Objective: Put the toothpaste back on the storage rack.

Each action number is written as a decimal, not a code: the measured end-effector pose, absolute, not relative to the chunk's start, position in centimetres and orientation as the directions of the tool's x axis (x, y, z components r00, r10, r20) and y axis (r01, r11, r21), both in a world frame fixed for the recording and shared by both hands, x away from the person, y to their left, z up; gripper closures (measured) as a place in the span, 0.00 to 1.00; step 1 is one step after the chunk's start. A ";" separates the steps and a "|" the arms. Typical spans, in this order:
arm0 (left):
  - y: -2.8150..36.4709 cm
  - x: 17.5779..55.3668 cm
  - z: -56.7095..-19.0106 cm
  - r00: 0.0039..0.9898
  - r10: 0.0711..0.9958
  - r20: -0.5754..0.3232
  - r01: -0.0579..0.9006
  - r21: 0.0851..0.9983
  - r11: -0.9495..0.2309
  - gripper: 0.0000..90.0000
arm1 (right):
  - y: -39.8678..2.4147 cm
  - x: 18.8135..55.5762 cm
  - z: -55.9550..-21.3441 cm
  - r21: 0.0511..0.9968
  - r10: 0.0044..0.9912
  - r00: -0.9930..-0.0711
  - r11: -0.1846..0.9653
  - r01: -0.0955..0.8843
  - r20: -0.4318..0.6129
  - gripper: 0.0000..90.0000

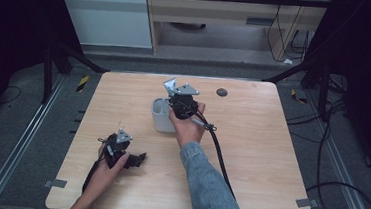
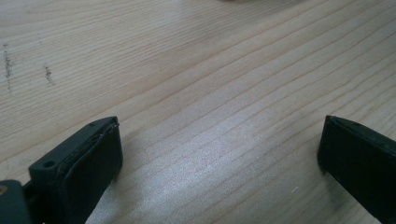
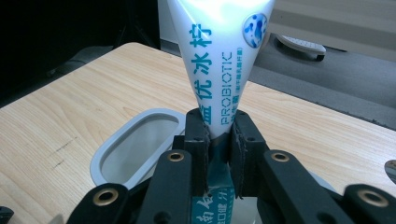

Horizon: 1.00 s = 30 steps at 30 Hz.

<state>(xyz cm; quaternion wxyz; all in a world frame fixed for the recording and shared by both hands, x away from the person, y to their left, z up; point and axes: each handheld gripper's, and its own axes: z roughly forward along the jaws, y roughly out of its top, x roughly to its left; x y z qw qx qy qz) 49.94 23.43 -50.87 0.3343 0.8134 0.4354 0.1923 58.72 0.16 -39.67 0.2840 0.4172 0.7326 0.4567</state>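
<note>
My right gripper [image 1: 178,98] is shut on a white tube [image 3: 219,60] with blue lettering, gripped near its narrow lower part, its flat wide end pointing up [image 1: 170,84]. The tube hangs just above a pale grey oval-rimmed cup [image 1: 160,116] at the middle of the wooden table [image 1: 251,140]. In the right gripper view the cup's rim [image 3: 135,144] lies left of and below my gripper [image 3: 219,144]. My left gripper [image 1: 138,159] rests low at the table's front left, jaws wide open [image 2: 219,158] over bare wood, nothing between them.
A small dark round disc [image 1: 221,92] lies near the table's far edge. The right gripper's black cable [image 1: 221,155] trails across the table toward the front. Beyond the far edge are floor, a wooden cabinet [image 1: 221,12] and a wheeled base [image 3: 299,45].
</note>
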 end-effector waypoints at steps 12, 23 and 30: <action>23.4 49.9 -50.9 0.547 0.837 0.022 0.580 0.711 -0.397 0.00 | 0.0 58.6 -39.8 0.902 0.869 -0.493 0.239 0.359 -0.034 0.88; 23.4 49.9 -50.9 0.548 0.836 0.021 0.579 0.712 -0.398 0.00 | -0.2 58.5 -40.3 0.896 0.868 -0.496 0.240 0.373 -0.027 0.88; 23.3 49.9 -50.9 0.548 0.836 0.019 0.580 0.712 -0.397 0.00 | -0.1 58.5 -40.5 0.888 0.867 -0.498 0.248 0.388 -0.025 0.88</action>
